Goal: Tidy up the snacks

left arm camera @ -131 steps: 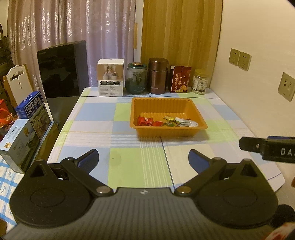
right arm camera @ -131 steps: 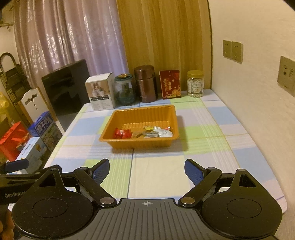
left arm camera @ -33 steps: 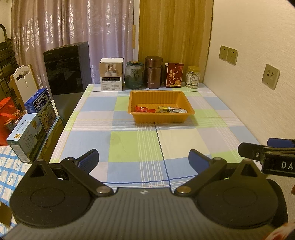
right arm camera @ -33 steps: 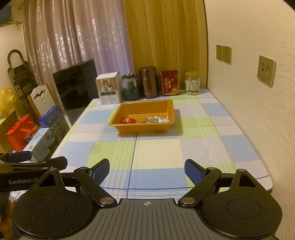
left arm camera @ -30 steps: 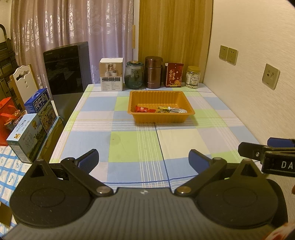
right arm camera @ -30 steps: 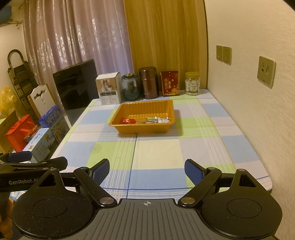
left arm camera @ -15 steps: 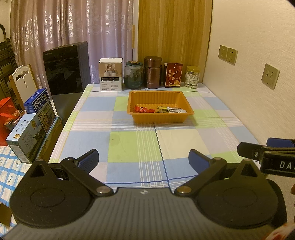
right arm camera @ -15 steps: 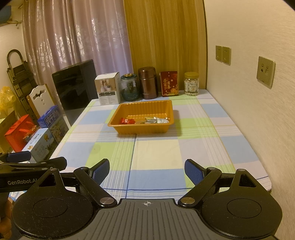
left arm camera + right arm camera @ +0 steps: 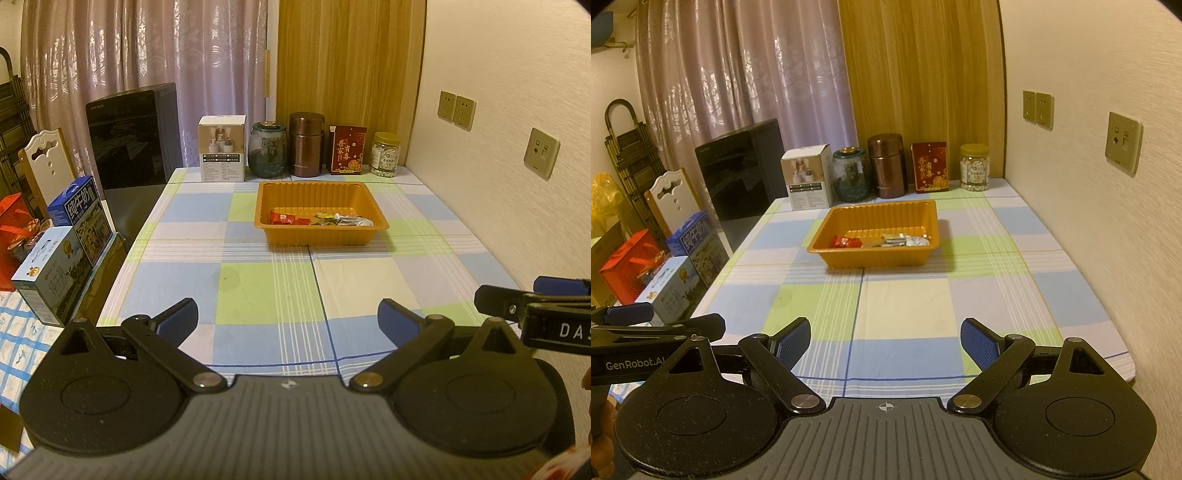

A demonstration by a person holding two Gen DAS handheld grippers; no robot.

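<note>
An orange plastic tray (image 9: 320, 187) (image 9: 875, 260) stands on the checked tablecloth, far ahead of both grippers. Inside it lie several wrapped snacks: red packets (image 9: 282, 218) (image 9: 844, 242) at the left, silver and green ones (image 9: 341, 219) (image 9: 905, 239) at the right. My left gripper (image 9: 287, 318) is open and holds nothing, back near the table's front edge. Beside it, my right gripper (image 9: 884, 341) is also open with nothing between its blue pads. Each gripper shows at the edge of the other's view.
Along the table's back edge stand a white box (image 9: 222, 153), a dark glass jar (image 9: 267, 149), a brown canister (image 9: 306, 144), a red packet box (image 9: 346, 149) and a small jar (image 9: 385, 154). Milk cartons (image 9: 55, 269) and a black appliance (image 9: 135, 142) are at the left. A wall runs along the right.
Since 4.4 s ago both grippers have drawn back from the tray toward the table's front edge. Over the last second they have barely moved and stayed open.
</note>
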